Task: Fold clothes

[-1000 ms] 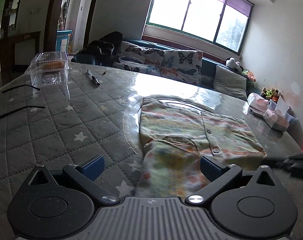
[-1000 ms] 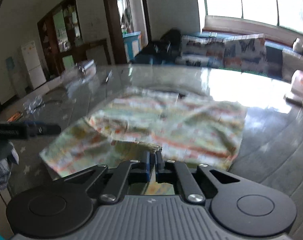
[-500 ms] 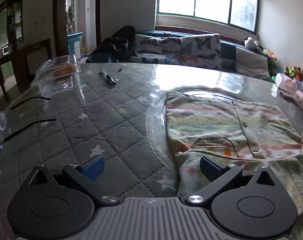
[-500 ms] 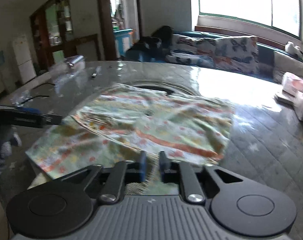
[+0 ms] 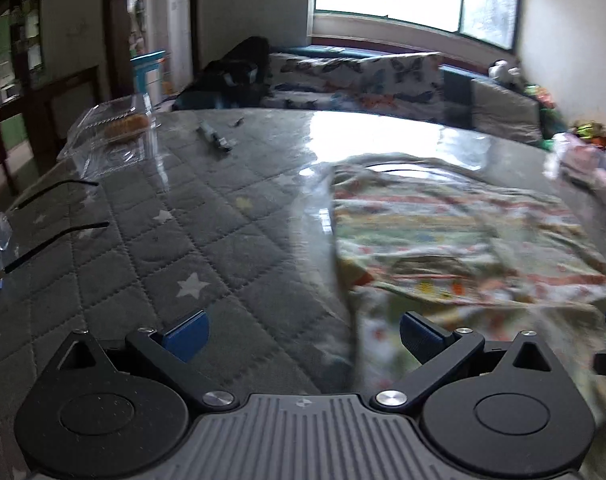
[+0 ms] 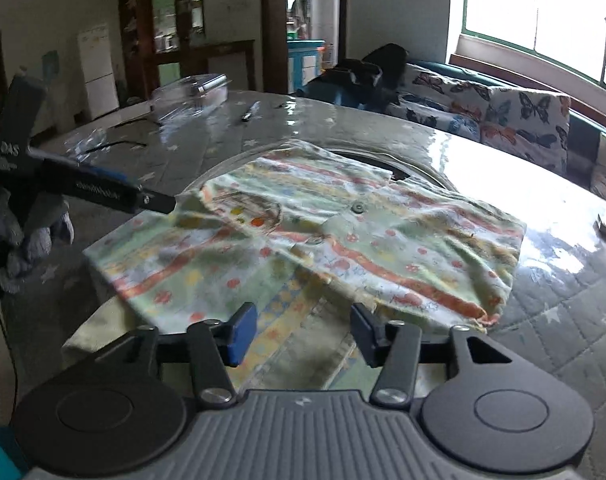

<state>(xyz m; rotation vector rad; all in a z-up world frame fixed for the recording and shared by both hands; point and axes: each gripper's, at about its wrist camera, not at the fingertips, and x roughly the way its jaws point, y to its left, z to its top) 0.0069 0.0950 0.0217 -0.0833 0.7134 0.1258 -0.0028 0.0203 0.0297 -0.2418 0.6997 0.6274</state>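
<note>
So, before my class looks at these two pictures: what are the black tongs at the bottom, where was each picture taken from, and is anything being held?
There is no robot here. A person holds a pair of tongs in each hand, and a wide-angle camera on each looks forward along its fingers.

One picture looks out over the left tongs, the other over the right tongs. The left tongs also show in the right-hand view, with a gloved hand on them.

A patterned shirt lies part-folded on a quilted table. Glasses, a clear plastic box and a pen lie there too.

Nothing is held. Both tongs stand open; the right ones have just been opening, over the shirt's near edge without pressing it.
</note>
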